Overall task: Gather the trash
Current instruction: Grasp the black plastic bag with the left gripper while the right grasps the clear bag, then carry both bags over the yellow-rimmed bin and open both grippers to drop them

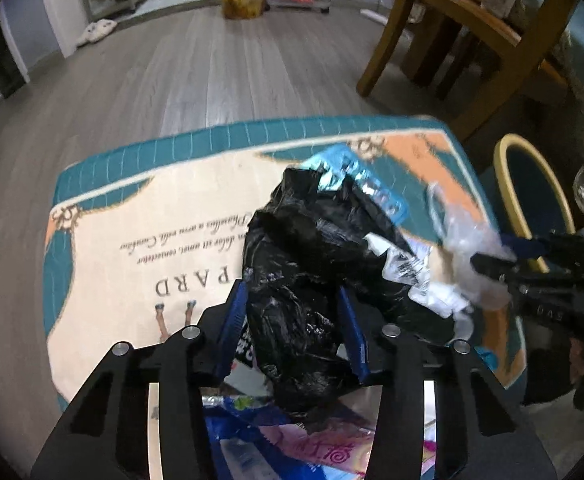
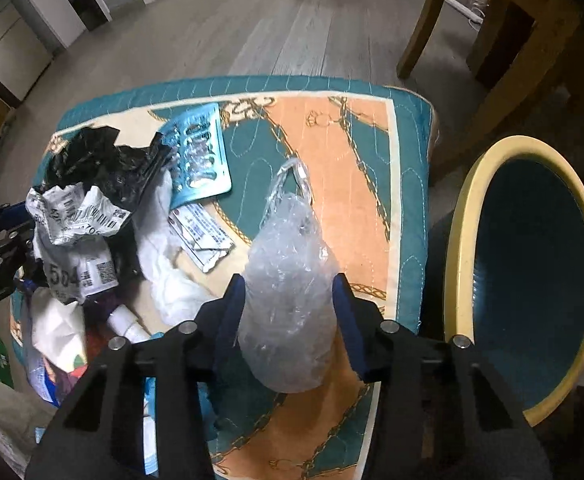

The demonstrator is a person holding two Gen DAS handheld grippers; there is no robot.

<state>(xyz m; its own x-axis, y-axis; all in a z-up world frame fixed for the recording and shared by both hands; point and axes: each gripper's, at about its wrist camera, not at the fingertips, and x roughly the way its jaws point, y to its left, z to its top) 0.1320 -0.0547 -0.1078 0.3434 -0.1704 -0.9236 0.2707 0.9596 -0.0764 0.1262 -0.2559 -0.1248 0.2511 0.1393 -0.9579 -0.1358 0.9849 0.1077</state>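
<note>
My left gripper [image 1: 292, 304] is shut on a crumpled black plastic bag [image 1: 308, 264], held above a quilted teal and cream cushion [image 1: 140, 216]. The bag also shows in the right wrist view [image 2: 100, 160]. My right gripper [image 2: 288, 296] is shut on a clear crumpled plastic bag [image 2: 288, 280] above the cushion [image 2: 356, 152]; it appears at the right of the left wrist view [image 1: 492, 264]. A bin with a yellow rim and dark teal inside [image 2: 532, 264] stands just right of the cushion.
More trash lies on the cushion: a blue blister pack [image 2: 200, 156], crumpled printed paper [image 2: 76, 216], white tissue [image 2: 164, 264], small sachets [image 2: 204, 236]. A wooden chair [image 1: 472, 32] stands at the back right. Grey wood floor [image 1: 212, 72] lies beyond.
</note>
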